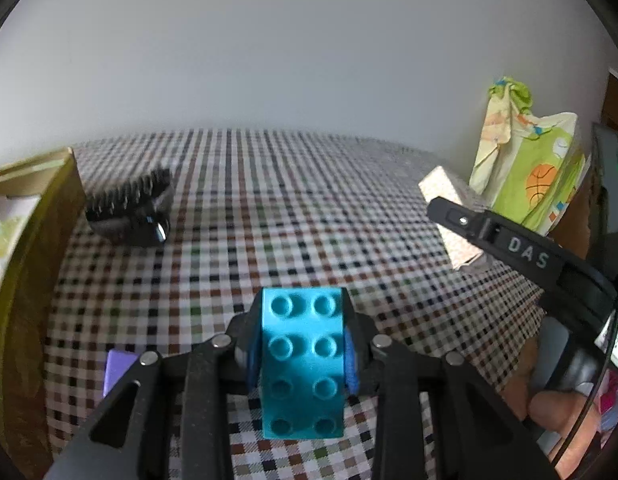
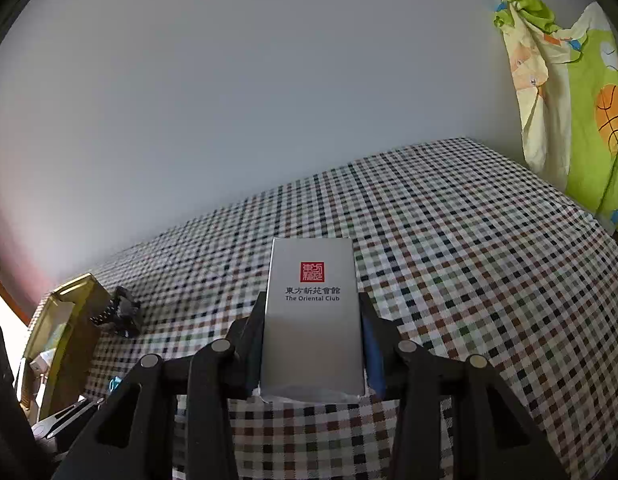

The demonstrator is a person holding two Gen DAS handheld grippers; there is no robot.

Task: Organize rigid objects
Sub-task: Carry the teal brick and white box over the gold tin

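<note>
Teal brick [image 1: 302, 364] between left claw [image 1: 301, 356] pads.

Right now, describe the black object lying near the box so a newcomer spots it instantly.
On the checked tablecloth, look to the far left beside the olive-walled box. The black brush lies there, the only dark, bristly thing.

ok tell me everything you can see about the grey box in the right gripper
The grey box is a slim rectangular carton, apparently matte card, with a red square seal above Chinese characters and "The Oriental Club". It is closed and is held above the checked tablecloth. The right hand-held gripper is shut on its long sides, blue pads touching it.
</note>
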